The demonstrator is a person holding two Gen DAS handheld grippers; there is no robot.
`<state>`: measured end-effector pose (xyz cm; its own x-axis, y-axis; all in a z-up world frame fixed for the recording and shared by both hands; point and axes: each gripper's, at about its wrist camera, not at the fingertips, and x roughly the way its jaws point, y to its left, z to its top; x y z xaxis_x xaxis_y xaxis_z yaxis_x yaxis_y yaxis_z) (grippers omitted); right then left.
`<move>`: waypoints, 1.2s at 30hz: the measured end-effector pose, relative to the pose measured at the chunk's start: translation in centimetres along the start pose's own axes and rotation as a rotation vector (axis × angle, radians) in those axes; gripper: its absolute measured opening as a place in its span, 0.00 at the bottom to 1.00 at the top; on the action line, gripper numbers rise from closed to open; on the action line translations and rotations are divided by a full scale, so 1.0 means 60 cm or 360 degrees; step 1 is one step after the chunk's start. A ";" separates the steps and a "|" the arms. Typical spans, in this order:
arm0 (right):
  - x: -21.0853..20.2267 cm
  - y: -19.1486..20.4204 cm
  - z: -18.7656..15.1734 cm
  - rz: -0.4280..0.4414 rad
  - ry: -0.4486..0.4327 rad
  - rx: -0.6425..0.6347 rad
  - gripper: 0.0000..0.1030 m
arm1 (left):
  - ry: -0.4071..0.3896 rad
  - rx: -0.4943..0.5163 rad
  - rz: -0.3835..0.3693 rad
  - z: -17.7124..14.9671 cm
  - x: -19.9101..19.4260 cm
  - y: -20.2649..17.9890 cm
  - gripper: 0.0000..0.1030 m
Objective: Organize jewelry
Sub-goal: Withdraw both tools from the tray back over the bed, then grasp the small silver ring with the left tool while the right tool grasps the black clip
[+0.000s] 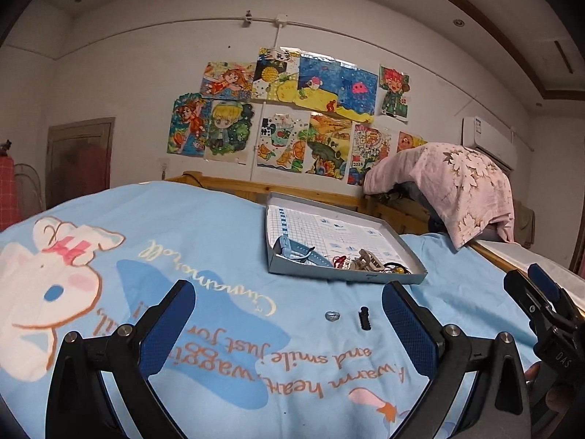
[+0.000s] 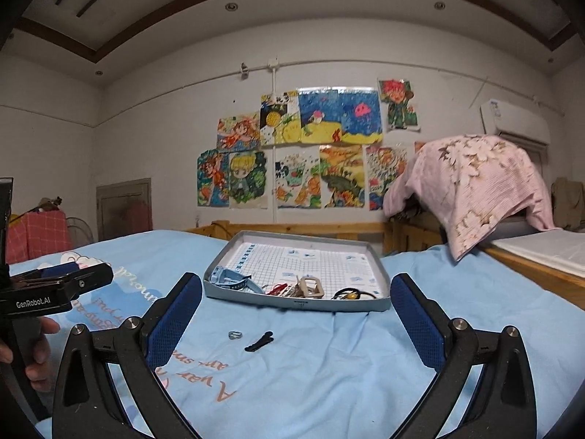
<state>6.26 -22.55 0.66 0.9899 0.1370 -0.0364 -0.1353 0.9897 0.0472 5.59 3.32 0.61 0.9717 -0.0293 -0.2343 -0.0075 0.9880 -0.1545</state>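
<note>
A shallow grey tray (image 1: 398,239) (image 2: 376,267) lies on the blue bedspread. It holds a blue watch (image 1: 298,250) (image 2: 230,280), a beige clip (image 1: 369,259) (image 2: 310,287), red pieces and black hair ties (image 2: 353,295). A small silver ring (image 1: 333,316) (image 2: 235,335) and a black hair clip (image 1: 364,317) (image 2: 259,341) lie on the bedspread in front of the tray. My left gripper (image 1: 289,311) is open and empty, just short of the ring and clip. My right gripper (image 2: 296,300) is open and empty, with both items between its fingers.
The bedspread (image 1: 204,226) has a cartoon print and lettering. A wooden bed frame (image 2: 329,228) runs behind the tray. A pink floral quilt (image 2: 475,183) is draped at the right. Each gripper shows at the edge of the other's view.
</note>
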 end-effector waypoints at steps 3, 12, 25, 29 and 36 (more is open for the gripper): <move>-0.001 0.004 -0.012 -0.0038 0.0028 -0.0021 0.99 | 0.0016 0.0004 0.0051 -0.022 0.006 -0.001 1.00; 0.012 -0.003 -0.033 -0.0116 0.0124 -0.0022 0.99 | 0.0133 -0.0018 0.0070 -0.048 0.025 0.012 1.00; 0.063 -0.018 -0.020 -0.0066 0.0301 0.0020 0.99 | 0.0343 -0.0025 0.0069 -0.021 0.075 0.019 1.00; 0.089 -0.022 -0.010 -0.0038 0.0313 0.0026 0.99 | 0.0395 0.0079 0.0145 -0.011 0.109 0.009 1.00; 0.158 -0.021 0.007 0.0016 0.0334 0.0016 0.99 | 0.0490 0.0102 0.0076 0.000 0.177 0.008 1.00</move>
<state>15.84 -22.49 0.66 0.9577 0.1538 -0.2430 -0.1439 0.9879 0.0583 15.90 3.46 -1.97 0.8536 -0.0176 -0.5206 -0.0269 0.9966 -0.0777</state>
